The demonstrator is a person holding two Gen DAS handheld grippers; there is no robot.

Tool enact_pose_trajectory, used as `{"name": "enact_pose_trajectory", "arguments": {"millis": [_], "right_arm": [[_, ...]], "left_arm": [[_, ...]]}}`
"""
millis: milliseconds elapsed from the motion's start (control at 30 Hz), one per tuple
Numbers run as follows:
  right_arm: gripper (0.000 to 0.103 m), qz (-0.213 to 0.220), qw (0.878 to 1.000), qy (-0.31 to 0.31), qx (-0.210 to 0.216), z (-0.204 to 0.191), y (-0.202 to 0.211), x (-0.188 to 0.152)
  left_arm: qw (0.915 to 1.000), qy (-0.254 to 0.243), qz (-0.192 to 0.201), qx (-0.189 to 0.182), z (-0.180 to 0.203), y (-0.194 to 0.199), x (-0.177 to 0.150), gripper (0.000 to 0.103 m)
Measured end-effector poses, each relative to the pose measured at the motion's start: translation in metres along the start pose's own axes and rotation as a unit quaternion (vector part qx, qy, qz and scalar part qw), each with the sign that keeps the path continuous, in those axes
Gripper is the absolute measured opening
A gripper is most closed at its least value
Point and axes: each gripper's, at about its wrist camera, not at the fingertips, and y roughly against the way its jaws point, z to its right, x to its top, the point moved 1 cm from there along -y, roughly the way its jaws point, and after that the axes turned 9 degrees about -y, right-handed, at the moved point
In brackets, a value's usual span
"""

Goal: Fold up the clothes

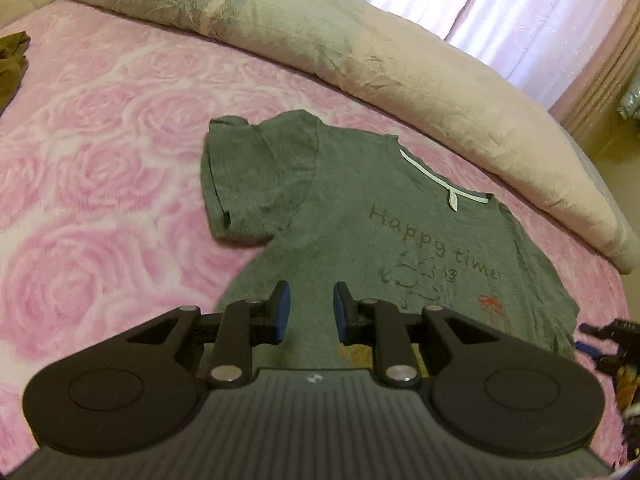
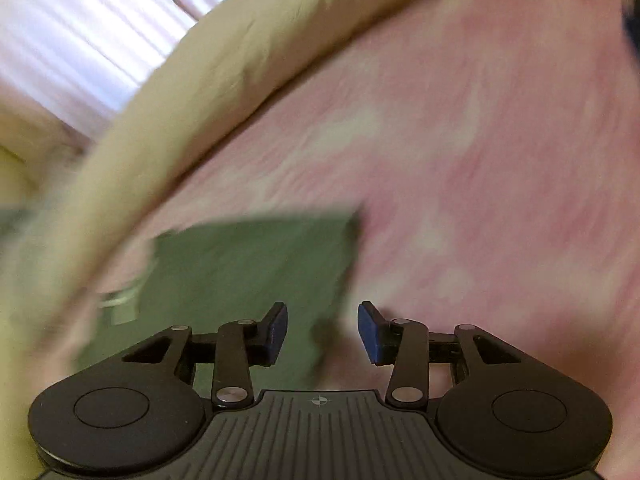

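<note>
A grey T-shirt with "Happy time" print lies flat on the pink rose-patterned bed, neck toward the duvet, left sleeve spread out. My left gripper is open and empty, hovering over the shirt's lower body. My right gripper is open and empty, above the edge of the shirt's sleeve; this view is motion-blurred. The right gripper also shows in the left wrist view at the shirt's right edge.
A rolled beige and grey duvet lies along the far side of the bed. A dark olive garment sits at the far left. Curtains hang behind. The bed extends right of the shirt.
</note>
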Motion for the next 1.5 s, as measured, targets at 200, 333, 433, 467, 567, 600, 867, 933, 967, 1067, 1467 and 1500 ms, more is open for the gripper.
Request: {"name": "enact_pose_trajectory", "arguments": {"millis": [200, 333, 433, 467, 567, 600, 867, 933, 967, 1067, 1467, 1500], "right_arm": [[0.032, -0.026, 1.000, -0.016, 0.004, 0.007, 0.016, -0.013], [0.033, -0.044, 0.999, -0.026, 0.007, 0.012, 0.027, -0.021], [0.034, -0.055, 0.998, -0.036, 0.009, 0.016, 0.034, -0.027], [0.049, -0.057, 0.997, -0.046, 0.009, 0.017, 0.033, -0.029], [0.067, -0.069, 0.995, -0.075, 0.010, 0.020, 0.031, -0.045], [0.067, -0.079, 0.994, -0.073, 0.004, 0.017, 0.026, -0.053], [0.098, -0.079, 0.995, -0.006, -0.062, -0.017, 0.000, -0.070], [0.099, -0.083, 0.993, -0.018, -0.079, -0.023, -0.007, -0.067], [0.099, -0.085, 0.992, -0.024, -0.088, -0.025, -0.011, -0.065], [0.099, -0.086, 0.991, -0.028, -0.098, -0.027, -0.014, -0.066], [0.102, -0.072, 0.992, -0.039, -0.098, -0.026, -0.017, -0.068], [0.102, -0.072, 0.992, -0.038, -0.094, -0.024, -0.016, -0.068]], "left_arm": [[0.9990, 0.036, 0.006, 0.027, -0.012, 0.015, 0.010, 0.021], [0.9965, 0.071, 0.012, 0.042, -0.040, 0.007, 0.033, 0.028], [0.9953, 0.081, 0.013, 0.051, -0.068, -0.016, 0.056, 0.031], [0.9950, 0.086, 0.014, 0.050, -0.077, -0.027, 0.065, 0.032], [0.9940, 0.097, 0.016, 0.047, -0.103, -0.060, 0.093, 0.034], [0.9937, 0.100, 0.017, 0.046, -0.111, -0.072, 0.102, 0.034], [0.9975, 0.046, -0.053, -0.007, -0.134, -0.162, 0.158, 0.010], [0.9960, 0.046, -0.073, -0.023, -0.136, -0.170, 0.158, 0.002], [0.9966, 0.048, -0.064, -0.020, -0.137, -0.165, 0.158, 0.002], [0.9983, 0.054, 0.008, 0.023, -0.145, -0.131, 0.160, 0.002], [0.9961, 0.007, 0.005, 0.088, -0.163, -0.142, 0.136, 0.024], [0.9964, 0.024, 0.009, 0.080, -0.165, -0.132, 0.132, 0.023]]}}
